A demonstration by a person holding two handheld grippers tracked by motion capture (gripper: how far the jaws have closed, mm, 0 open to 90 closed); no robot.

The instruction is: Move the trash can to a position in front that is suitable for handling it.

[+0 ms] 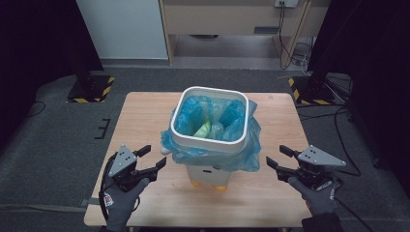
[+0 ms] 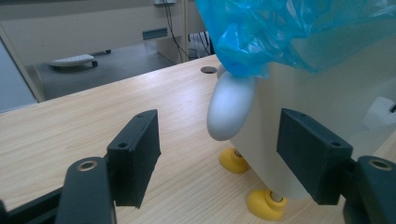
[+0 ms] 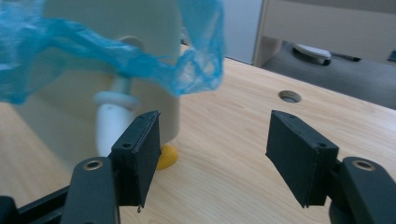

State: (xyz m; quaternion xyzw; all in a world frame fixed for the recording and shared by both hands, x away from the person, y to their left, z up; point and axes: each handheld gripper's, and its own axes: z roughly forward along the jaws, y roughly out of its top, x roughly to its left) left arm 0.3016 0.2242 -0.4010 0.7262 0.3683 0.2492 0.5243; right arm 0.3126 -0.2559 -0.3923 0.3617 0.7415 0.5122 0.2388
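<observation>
A white waste bin (image 1: pixel 211 171) with small yellow feet (image 2: pixel 266 204) stands in the middle of the wooden table (image 1: pixel 145 116). A blue plastic bag (image 1: pixel 241 154) lines it and hangs over its white rim (image 1: pixel 212 140); something pale green (image 1: pixel 203 128) lies inside. My left gripper (image 1: pixel 153 158) is open at the bin's left, its jaws apart with nothing between them (image 2: pixel 217 158). On the bin's right side my right gripper (image 1: pixel 278 158) is open too, empty (image 3: pixel 212 158). A rounded white handle (image 2: pixel 229 109) sticks out from the bin's side, and another handle (image 3: pixel 112 116) shows in the right gripper view.
A round cable hole (image 3: pixel 289 96) is cut in the tabletop near the far corner. Dark stands with yellow-black striped bases (image 1: pixel 92 88) stand on the grey floor at both far sides. Cables (image 1: pixel 295 50) trail near a cabinet behind the table.
</observation>
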